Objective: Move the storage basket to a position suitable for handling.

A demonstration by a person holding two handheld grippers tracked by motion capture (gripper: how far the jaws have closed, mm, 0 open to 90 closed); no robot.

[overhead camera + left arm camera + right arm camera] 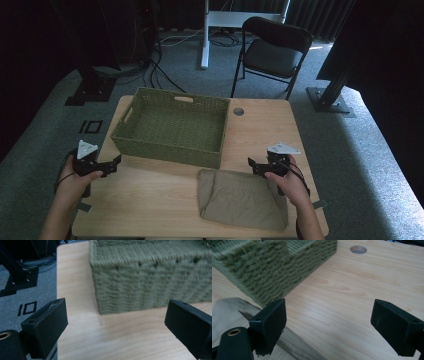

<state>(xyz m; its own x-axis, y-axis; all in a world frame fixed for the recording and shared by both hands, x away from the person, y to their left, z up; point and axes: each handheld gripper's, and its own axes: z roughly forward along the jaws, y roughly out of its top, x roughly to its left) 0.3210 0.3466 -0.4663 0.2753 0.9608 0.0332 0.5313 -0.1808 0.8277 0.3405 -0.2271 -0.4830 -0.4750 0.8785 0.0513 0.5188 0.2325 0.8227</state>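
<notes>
The left gripper [116, 162] hovers over the table's [150, 200] near left edge, its jaws spread wide with nothing between them; the green woven basket [172, 127] stands just ahead of its fingertips, its front corner facing the gap. To the right, the folded beige cloth [240, 197] lies flat before the basket. The right gripper [252, 165] hangs over the cloth's far right corner, jaws wide and empty, the cloth under its left finger [270, 325].
</notes>
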